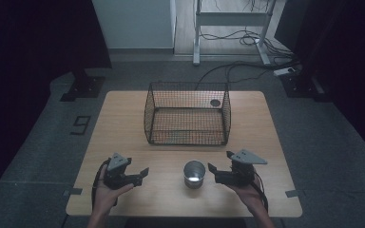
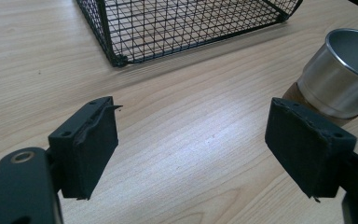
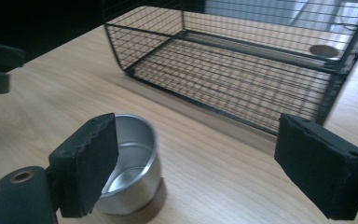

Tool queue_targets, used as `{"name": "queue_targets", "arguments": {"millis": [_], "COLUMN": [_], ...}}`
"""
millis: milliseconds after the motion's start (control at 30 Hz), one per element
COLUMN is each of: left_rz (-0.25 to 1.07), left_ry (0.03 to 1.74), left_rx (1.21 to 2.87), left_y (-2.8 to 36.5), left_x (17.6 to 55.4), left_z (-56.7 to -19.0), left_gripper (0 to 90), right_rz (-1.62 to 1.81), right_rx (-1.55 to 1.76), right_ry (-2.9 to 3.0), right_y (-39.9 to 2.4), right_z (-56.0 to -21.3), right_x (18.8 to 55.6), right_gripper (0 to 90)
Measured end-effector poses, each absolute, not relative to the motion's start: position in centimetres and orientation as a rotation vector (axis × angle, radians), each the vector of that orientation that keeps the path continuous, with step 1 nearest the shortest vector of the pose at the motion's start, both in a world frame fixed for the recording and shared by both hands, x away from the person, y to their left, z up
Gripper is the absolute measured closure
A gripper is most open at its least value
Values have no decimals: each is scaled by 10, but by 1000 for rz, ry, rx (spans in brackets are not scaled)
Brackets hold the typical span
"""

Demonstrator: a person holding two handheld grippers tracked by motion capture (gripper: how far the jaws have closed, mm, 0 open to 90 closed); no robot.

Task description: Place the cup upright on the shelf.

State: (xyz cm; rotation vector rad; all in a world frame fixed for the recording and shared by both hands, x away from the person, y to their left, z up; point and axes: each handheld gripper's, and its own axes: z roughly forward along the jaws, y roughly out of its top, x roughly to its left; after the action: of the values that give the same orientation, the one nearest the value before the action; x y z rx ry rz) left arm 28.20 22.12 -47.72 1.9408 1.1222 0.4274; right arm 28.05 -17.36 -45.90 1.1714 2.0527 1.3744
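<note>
Approach step: metal cup (image 1: 194,174) stands on the surface (image 1: 123,137) between both hand-held grippers, near the wire basket (image 1: 188,114). Left hand-held gripper (image 1: 141,175) and right hand-held gripper (image 1: 220,167): jaws apart, empty. Next: right straddles the cup, clamps.

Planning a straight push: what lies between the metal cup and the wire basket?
Nothing: in the high view, bare wooden table separates the metal cup from the wire basket.

Silver cup (image 1: 194,173), black mesh basket (image 1: 187,137), pale wood-grain table (image 1: 123,128)
</note>
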Motion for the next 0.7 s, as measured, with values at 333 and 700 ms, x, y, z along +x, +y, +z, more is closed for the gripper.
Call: {"name": "queue_targets", "arguments": {"millis": [333,700], "left_rz": [425,425], "left_ry": [1105,1114], "left_rx": [1948,1940], "left_y": [219,221], "left_x": [280,280], "left_z": [-475,-474], "left_gripper": [171,171], "right_rz": [1416,1372], "right_rx": [1090,1038], "right_ry": [2159,2242], "right_y": [-145,-121], "right_z": [-465,-482], "right_x": [275,278], "right_gripper": [130,116]}}
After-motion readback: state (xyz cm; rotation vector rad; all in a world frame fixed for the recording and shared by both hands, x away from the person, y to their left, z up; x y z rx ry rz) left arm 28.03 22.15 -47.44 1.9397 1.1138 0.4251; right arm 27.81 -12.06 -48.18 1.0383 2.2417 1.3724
